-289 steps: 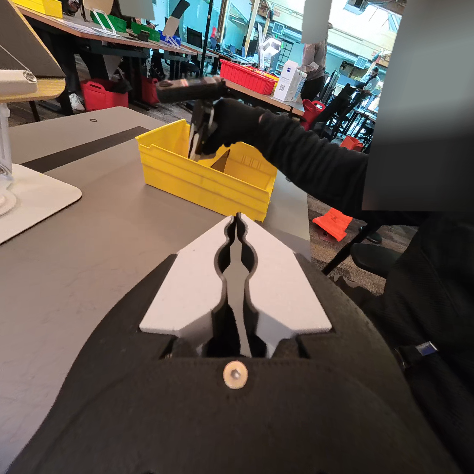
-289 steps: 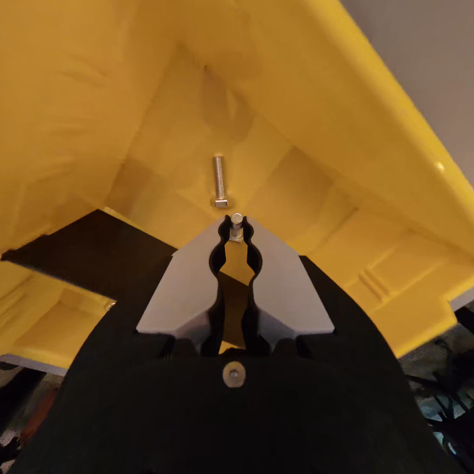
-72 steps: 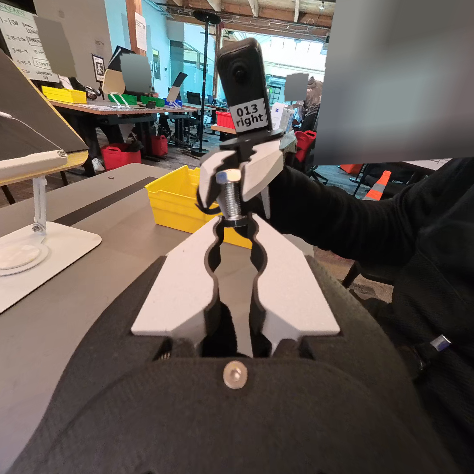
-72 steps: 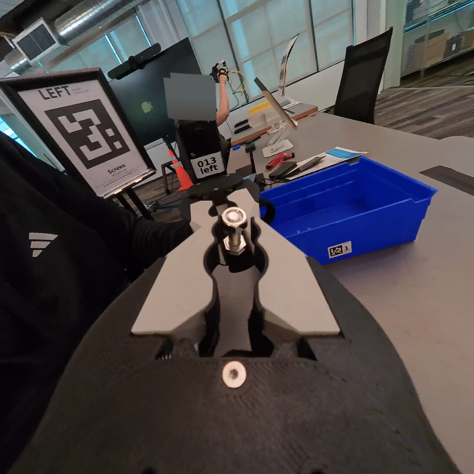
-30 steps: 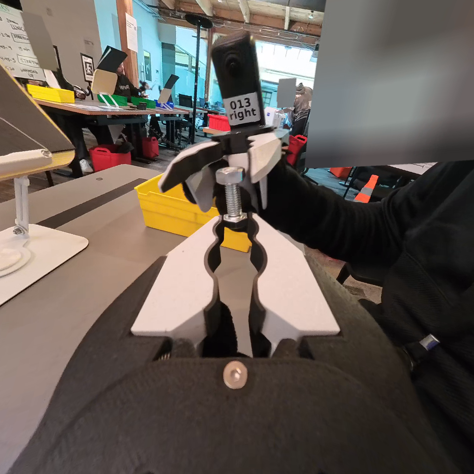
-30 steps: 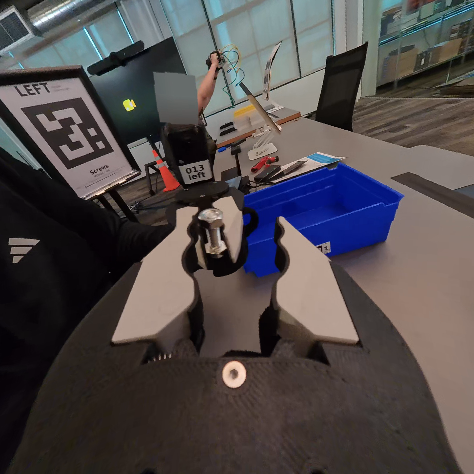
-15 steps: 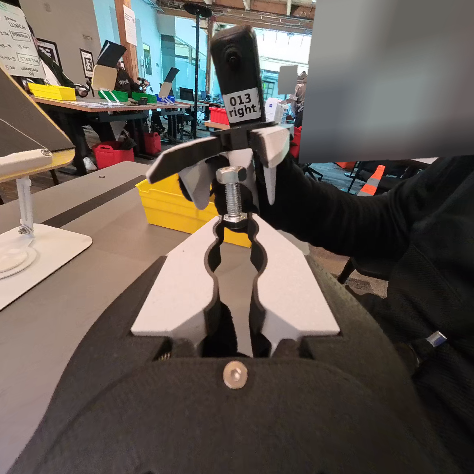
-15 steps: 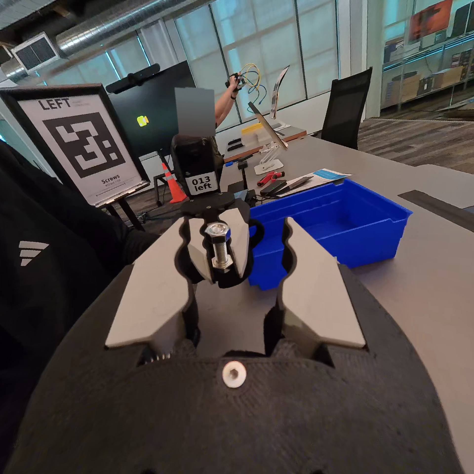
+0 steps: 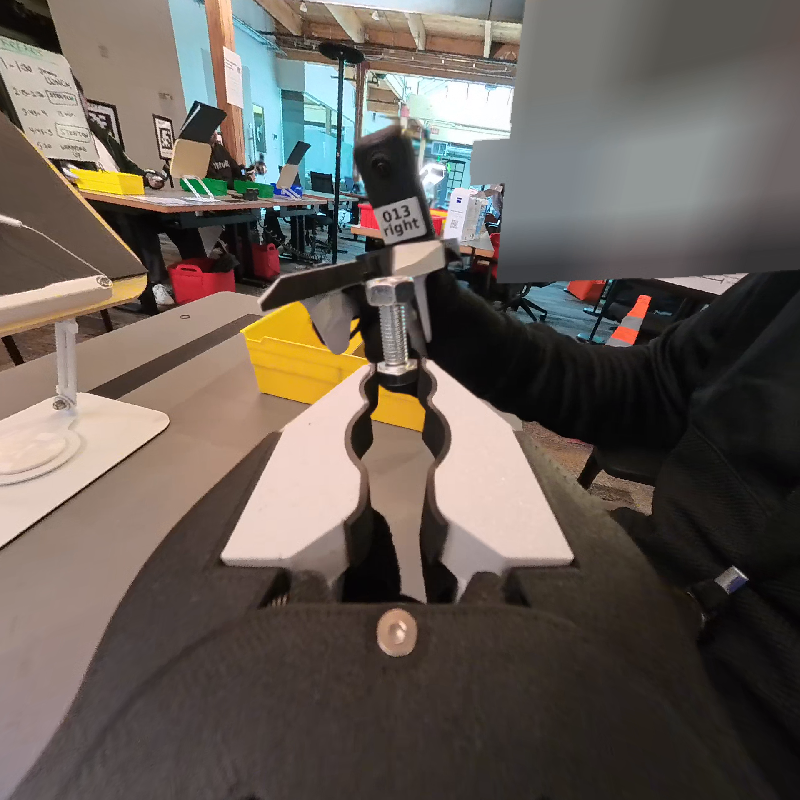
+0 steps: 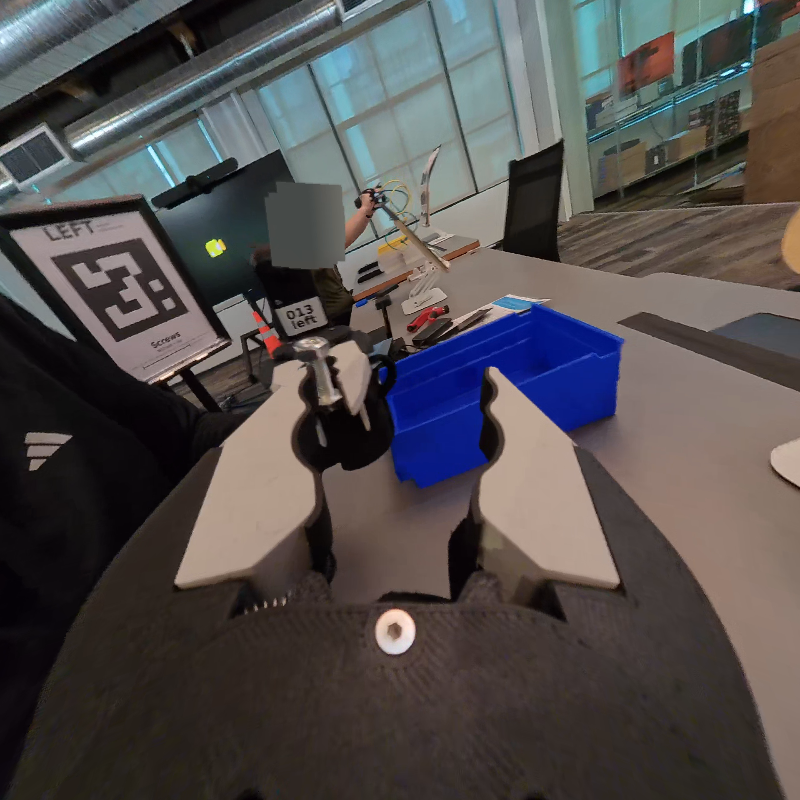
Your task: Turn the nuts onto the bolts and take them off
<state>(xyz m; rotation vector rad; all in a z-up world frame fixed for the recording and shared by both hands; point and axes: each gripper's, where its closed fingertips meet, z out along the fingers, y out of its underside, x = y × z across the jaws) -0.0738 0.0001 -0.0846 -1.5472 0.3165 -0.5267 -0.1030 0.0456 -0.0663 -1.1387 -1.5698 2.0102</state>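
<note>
The nut (image 9: 396,369) is pinched by the left gripper (image 9: 397,381); the rigid, slippery steel bolt (image 9: 393,324) is best gripped by its hex head between the right gripper (image 10: 389,389) fingers, spread wide.

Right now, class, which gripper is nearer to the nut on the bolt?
Left. The left gripper is clamped on the nut; the right gripper, open, stands up by the bolt head.

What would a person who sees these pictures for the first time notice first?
First, the silver bolt standing upright in mid-air at the centre of the left wrist view, with its nut clamped in the left gripper. Right behind it, the right gripper has its jaws spread wide and grips nothing. Then the two bright bins on the grey table: a yellow bin behind the bolt, and a blue bin in the right wrist view.
</note>
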